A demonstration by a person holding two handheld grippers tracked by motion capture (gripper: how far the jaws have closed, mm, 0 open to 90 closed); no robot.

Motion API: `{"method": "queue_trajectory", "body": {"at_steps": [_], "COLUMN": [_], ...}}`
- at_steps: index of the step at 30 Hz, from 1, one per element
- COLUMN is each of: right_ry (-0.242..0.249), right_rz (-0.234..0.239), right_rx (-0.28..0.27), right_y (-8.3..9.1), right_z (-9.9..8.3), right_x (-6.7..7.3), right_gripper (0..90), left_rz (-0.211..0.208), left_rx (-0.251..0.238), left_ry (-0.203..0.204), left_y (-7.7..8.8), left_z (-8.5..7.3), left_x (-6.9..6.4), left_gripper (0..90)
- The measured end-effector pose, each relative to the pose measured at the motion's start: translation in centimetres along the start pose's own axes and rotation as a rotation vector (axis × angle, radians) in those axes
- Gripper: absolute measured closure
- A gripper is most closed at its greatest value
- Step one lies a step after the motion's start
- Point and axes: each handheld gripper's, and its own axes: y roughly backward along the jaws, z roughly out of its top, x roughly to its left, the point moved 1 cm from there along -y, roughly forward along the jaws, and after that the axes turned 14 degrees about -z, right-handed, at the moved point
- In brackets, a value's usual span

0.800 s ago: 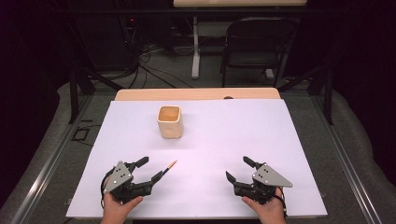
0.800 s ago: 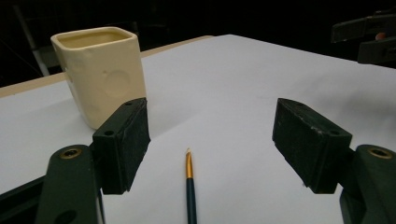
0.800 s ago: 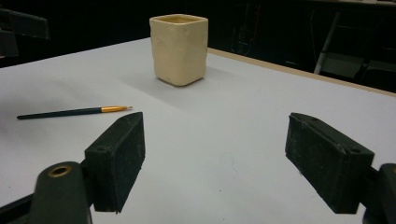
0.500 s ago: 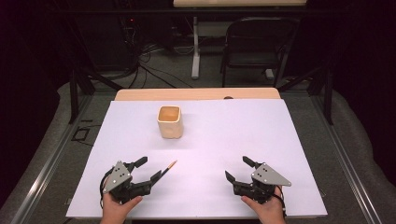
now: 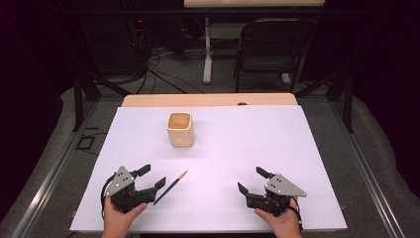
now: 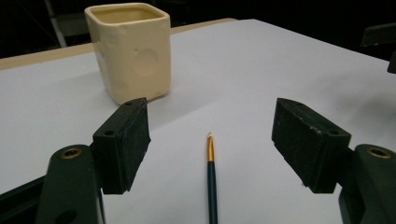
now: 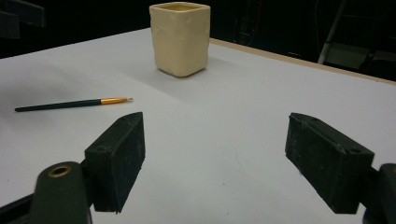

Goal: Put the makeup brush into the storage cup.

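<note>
A thin dark paintbrush [image 5: 170,187] with a gold ferrule lies flat on the white table cover, just right of my left gripper [image 5: 152,176]. In the left gripper view the paintbrush [image 6: 211,177] runs up between the wide open jaws, touching neither, and my left gripper [image 6: 210,140] holds nothing. A cream square cup [image 5: 180,129] stands upright farther back, left of centre; the cup [image 6: 129,50] is beyond the brush tip. My right gripper [image 5: 251,180] rests open and empty near the front right. From there the cup [image 7: 180,38] and paintbrush [image 7: 70,103] lie ahead and to the left.
The white cover [image 5: 257,144] lies over a wooden table whose far edge [image 5: 208,100] shows behind it. Beyond the table stand a dark chair [image 5: 275,49] and a desk leg with cables on the floor. A hand holds each gripper at the front edge.
</note>
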Motion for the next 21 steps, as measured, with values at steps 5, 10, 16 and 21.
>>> {"method": "queue_trajectory", "body": {"at_steps": [5,10,16,21], "right_ry": [-0.004,-0.008,-0.006,-0.013], "right_rz": [-0.005,-0.005,-0.006,-0.014], "right_rx": [0.008,0.009,0.013,0.014], "right_y": [0.03,0.11,0.14,0.19], "right_z": [-0.13,-0.12,-0.23,-0.24], "right_x": [-0.17,-0.16,-0.23,-0.31], "right_gripper": [19.9,19.9,19.8,19.8], "left_rz": [-0.005,0.001,0.008,0.013], "left_rx": [0.022,0.074,0.114,0.141], "left_ry": [0.022,0.045,0.049,0.073], "left_y": [0.18,0.21,0.17,0.11], "left_z": [0.27,0.42,0.7,0.78], "left_x": [0.38,0.6,0.65,0.92], "left_gripper": [28.9,30.2,30.3,30.4]}}
